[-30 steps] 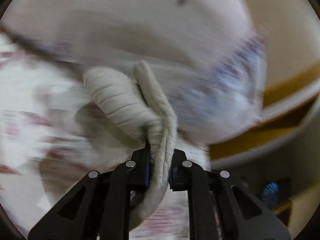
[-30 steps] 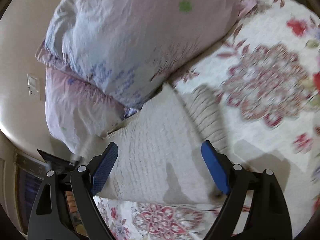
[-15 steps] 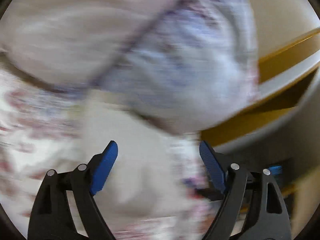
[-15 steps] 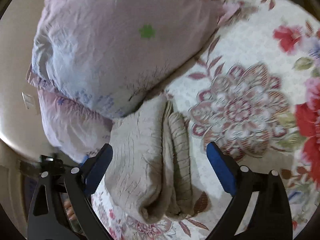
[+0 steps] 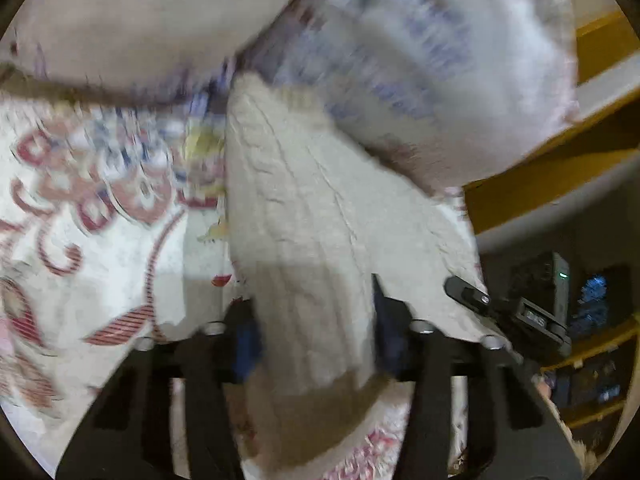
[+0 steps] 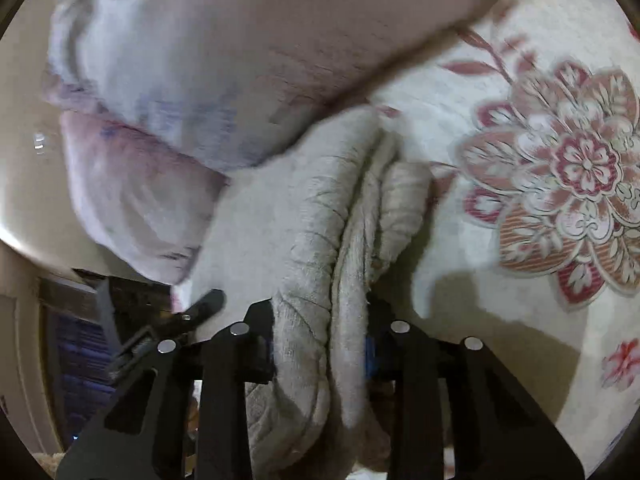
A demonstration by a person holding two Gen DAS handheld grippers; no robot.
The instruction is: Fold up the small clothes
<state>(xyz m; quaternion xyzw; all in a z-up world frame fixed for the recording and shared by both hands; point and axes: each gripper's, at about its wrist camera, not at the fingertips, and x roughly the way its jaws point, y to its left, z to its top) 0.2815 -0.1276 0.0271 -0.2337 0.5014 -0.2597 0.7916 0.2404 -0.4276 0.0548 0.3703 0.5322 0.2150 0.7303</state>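
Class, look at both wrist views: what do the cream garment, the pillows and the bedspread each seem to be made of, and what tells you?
Cream garment: soft knit, probably wool or cotton; ribbed stitches and thick rolled folds.
Pillows: thin woven cloth, matte; fine creases, faded print.
Bedspread: looks like printed woven fabric, possibly quilted; flat floral pattern.

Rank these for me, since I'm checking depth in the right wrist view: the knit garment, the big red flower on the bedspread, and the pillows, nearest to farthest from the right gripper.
1. Knit garment: clamped in the right gripper.
2. Pillows: upper left, the lower one against the garment's left edge.
3. Red flower: on the bedspread, off to the right.
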